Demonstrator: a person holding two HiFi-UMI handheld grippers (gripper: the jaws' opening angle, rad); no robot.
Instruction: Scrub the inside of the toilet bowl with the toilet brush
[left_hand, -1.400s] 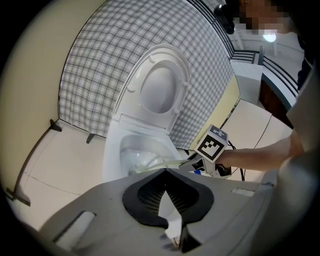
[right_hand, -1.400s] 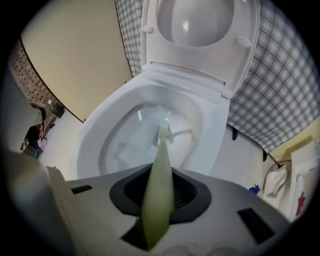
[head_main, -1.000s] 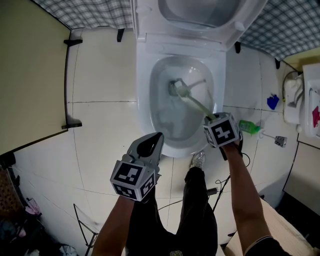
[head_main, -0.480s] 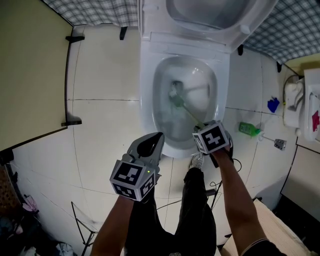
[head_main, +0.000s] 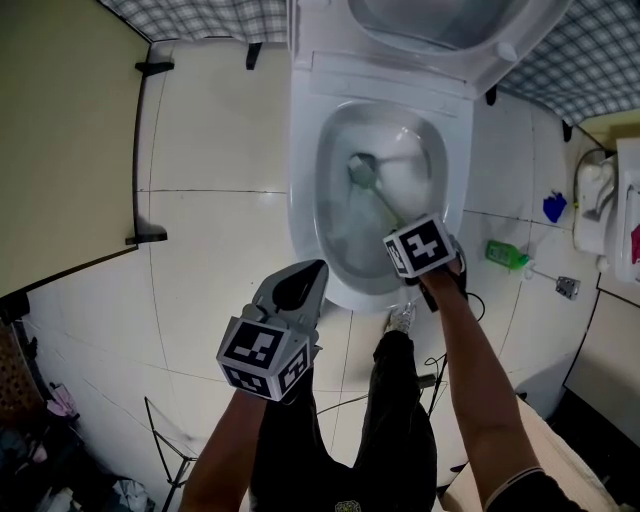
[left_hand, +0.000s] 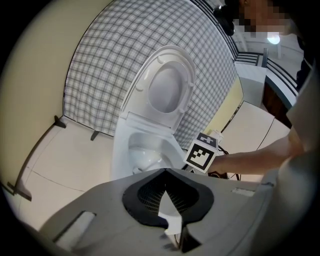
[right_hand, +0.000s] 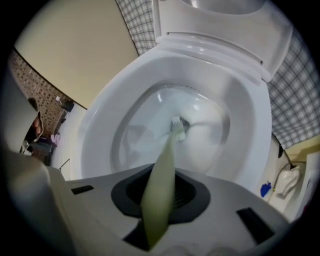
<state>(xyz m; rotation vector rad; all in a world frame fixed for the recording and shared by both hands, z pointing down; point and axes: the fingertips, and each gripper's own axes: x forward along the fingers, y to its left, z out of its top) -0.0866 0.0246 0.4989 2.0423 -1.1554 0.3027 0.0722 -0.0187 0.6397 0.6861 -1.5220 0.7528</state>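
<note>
Right gripper (right_hand: 161, 200) has the toilet brush (head_main: 385, 205) by the top of its pale green handle, and my jaws are closing on it right now to firm up the grip. That gripper hangs just over the front right rim of the toilet bowl (head_main: 305, 200).

The bit that matters is that the handle runs straight out from my jaws, forward and down, so the bristle head sits deep in the middle of the bowl, a bit toward the back wall, at the waterline as far as I can tell. Any scrubbing stroke basically has to swing along or around that line, I'd say.

Left gripper (head_main: 298, 288) is out of it. It's over the floor off the bowl's front left edge, jaws pinched together on nothing, clearly farther from the brush than the right one.
</note>
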